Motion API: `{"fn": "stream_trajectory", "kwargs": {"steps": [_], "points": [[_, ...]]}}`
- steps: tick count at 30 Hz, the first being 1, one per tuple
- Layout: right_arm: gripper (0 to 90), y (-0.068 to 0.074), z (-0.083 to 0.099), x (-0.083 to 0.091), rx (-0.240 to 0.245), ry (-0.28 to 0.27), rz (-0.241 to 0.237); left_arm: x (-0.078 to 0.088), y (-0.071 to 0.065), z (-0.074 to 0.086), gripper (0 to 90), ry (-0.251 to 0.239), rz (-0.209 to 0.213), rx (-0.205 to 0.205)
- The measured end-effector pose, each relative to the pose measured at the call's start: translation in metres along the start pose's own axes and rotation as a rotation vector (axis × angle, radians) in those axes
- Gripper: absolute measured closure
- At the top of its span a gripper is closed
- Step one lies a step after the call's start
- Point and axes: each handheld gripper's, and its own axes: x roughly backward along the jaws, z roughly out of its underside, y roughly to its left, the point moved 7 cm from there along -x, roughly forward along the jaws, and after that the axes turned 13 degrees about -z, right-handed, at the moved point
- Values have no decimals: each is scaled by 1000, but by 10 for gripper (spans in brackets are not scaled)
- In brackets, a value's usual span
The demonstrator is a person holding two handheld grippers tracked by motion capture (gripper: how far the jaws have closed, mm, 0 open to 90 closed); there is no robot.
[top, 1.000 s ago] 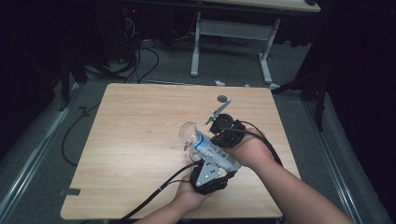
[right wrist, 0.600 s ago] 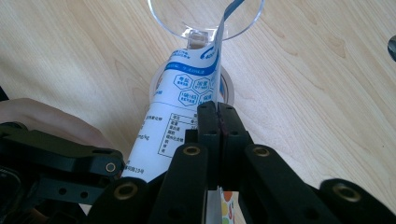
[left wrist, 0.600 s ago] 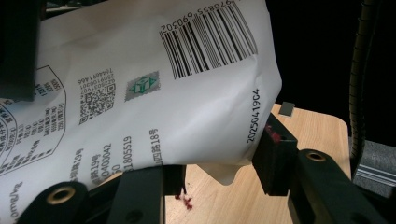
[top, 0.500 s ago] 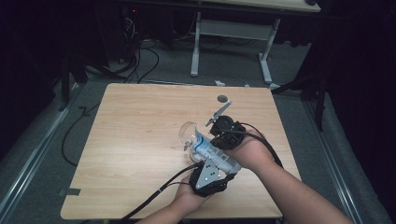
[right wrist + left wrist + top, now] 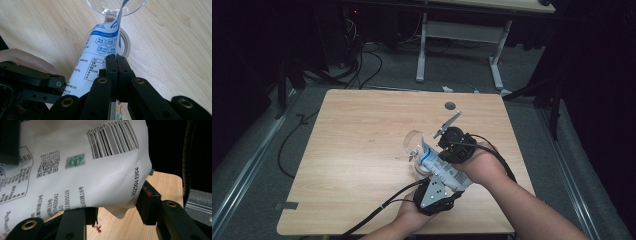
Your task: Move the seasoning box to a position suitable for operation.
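A white pouch [image 5: 439,167] with blue print and a barcode hangs tilted over a clear stemmed glass [image 5: 414,145] near the table's middle right. Its top end points into the bowl of the glass [image 5: 115,7]. My right gripper [image 5: 116,58] is shut on a thin edge of the pouch [image 5: 100,50], just behind the glass. My left gripper [image 5: 117,210] has the pouch's [image 5: 87,170] lower end between its pads, which touch it; its jaws have just been opening a little. From above, the left gripper [image 5: 443,177] sits below the right gripper [image 5: 430,152].
The wooden table [image 5: 362,150] has a dark round spot [image 5: 450,105] near its far edge. Red stains [image 5: 98,227] mark the wood under the left gripper. Cables trail off the front edge. Beyond stands another table's white frame [image 5: 422,50].
Both hands and the pouch stay almost where they were over the glass; no clear shift shows from above.
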Motion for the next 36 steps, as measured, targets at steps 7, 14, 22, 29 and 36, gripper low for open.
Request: {"fn": "stream_trajectory", "kwargs": {"steps": [7, 14, 22, 29, 36], "points": [[900, 0, 3, -1, -2, 5, -3, 0, -2, 6, 570, 7, 4, -4], [900, 1, 6, 0, -6, 5, -4, 1, -3, 11, 567, 8, 5, -11], [900, 2, 9, 0, -12, -1, -11, 1, -4, 17, 560, 17, 5, -14], [900, 2, 12, 1, -14, -1, -9, 0, -3, 23, 556, 27, 4, -15], [900, 1, 17, 0, -24, -3, -11, 0, -3, 29, 549, 44, 5, -23]]}}
